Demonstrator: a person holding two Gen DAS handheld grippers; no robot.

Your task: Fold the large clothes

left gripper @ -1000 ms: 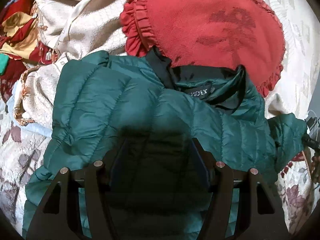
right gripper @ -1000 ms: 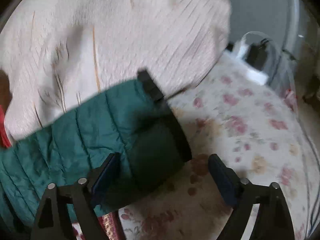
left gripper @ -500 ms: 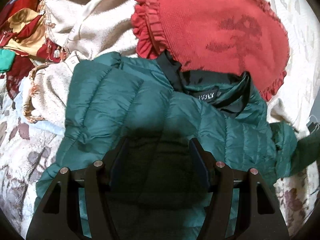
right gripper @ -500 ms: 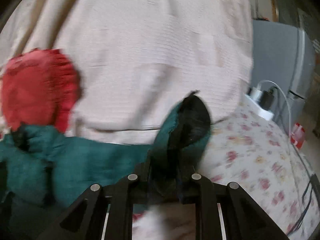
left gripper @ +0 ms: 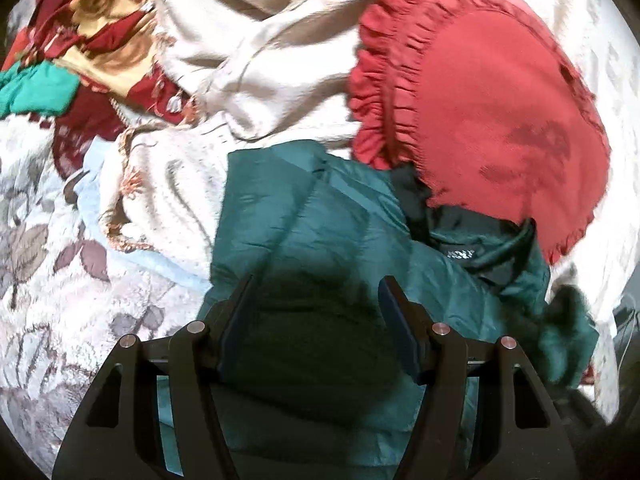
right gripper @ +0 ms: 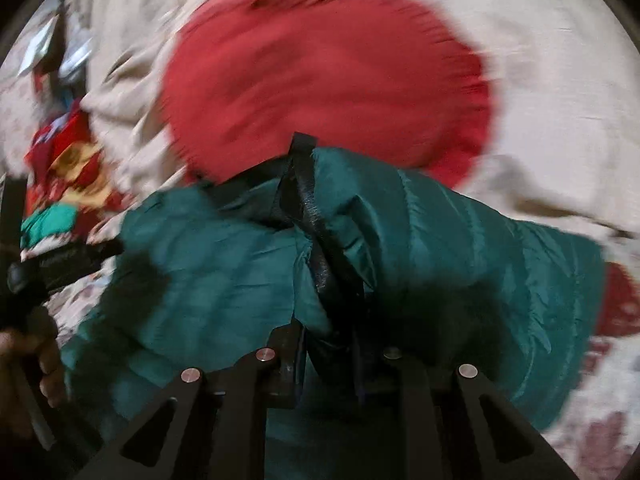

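Note:
A dark green quilted puffer jacket [left gripper: 304, 232] with a black collar lies on the bed, its collar toward the red cushion. My left gripper [left gripper: 316, 300] is open and hovers over the jacket's body. My right gripper [right gripper: 324, 340] is shut on the jacket's sleeve cuff [right gripper: 320, 264], which has black trim, and holds the sleeve [right gripper: 460, 248] over the jacket's body [right gripper: 208, 264]. The right wrist view is blurred by motion.
A round red frilled cushion [left gripper: 492, 92] lies just beyond the collar and also shows in the right wrist view [right gripper: 328, 72]. Cream blankets [left gripper: 256, 44] and red-and-gold fabrics [left gripper: 92, 36] are piled at the far left. The floral bedcover [left gripper: 52, 288] lies to the left.
My right gripper closed on the sleeve cuff and carried the sleeve leftward across the jacket. The left gripper stayed open and shifted left over the jacket.

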